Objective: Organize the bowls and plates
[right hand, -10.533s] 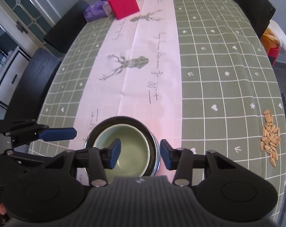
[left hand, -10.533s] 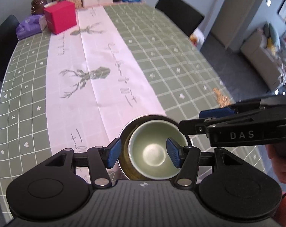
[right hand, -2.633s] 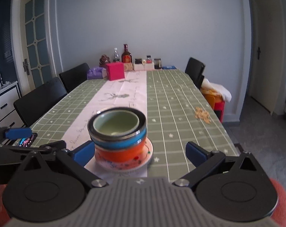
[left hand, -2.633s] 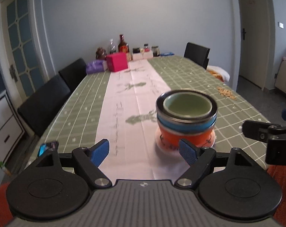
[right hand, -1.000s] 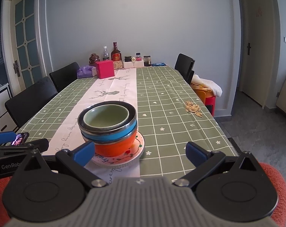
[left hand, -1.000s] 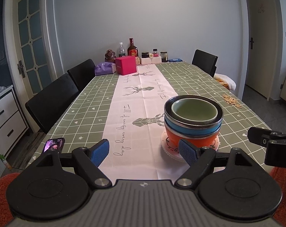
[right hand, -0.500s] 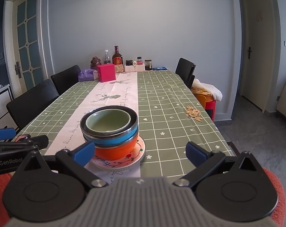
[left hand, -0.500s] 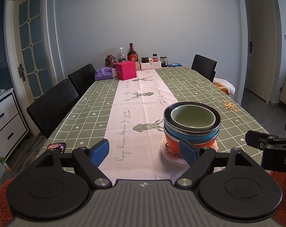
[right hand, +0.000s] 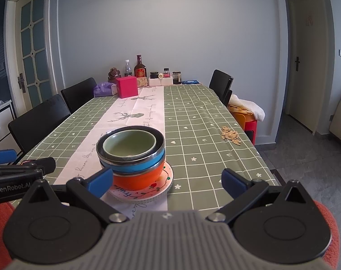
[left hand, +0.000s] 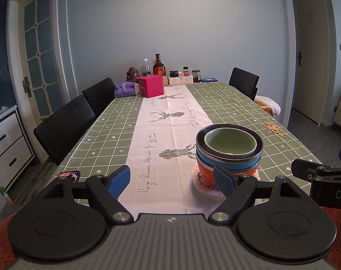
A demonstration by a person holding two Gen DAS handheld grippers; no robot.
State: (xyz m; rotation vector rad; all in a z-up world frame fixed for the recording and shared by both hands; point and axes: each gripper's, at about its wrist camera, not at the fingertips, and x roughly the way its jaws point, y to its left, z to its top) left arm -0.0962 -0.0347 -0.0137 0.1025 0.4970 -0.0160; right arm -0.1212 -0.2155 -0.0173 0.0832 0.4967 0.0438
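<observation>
A stack of bowls stands on a white patterned plate (right hand: pixel 158 190) at the near end of the table: an orange bowl (right hand: pixel 139 178) at the bottom, a blue steel-rimmed bowl (right hand: pixel 136 165) on it, and a pale green bowl (right hand: pixel 128 145) nested on top. The stack also shows in the left wrist view (left hand: pixel 229 148). My left gripper (left hand: pixel 171 180) is open and empty, held back from the table's near edge, left of the stack. My right gripper (right hand: pixel 167 181) is open and empty, also drawn back, with the stack ahead of its left finger.
A green checked tablecloth (right hand: pixel 199 135) with a pink runner (left hand: pixel 168 130) covers the long table. A pink box (left hand: pixel 151 86), a purple tissue pack, bottles and jars stand at the far end. Seeds (right hand: pixel 230 133) lie near the right edge. Black chairs (left hand: pixel 64 121) line the left side. A phone (left hand: pixel 69 175) lies by the near left corner.
Both grippers have drawn back and levelled out, away from the stack. The bowls and plate have stayed put. Both jaws stay open.
</observation>
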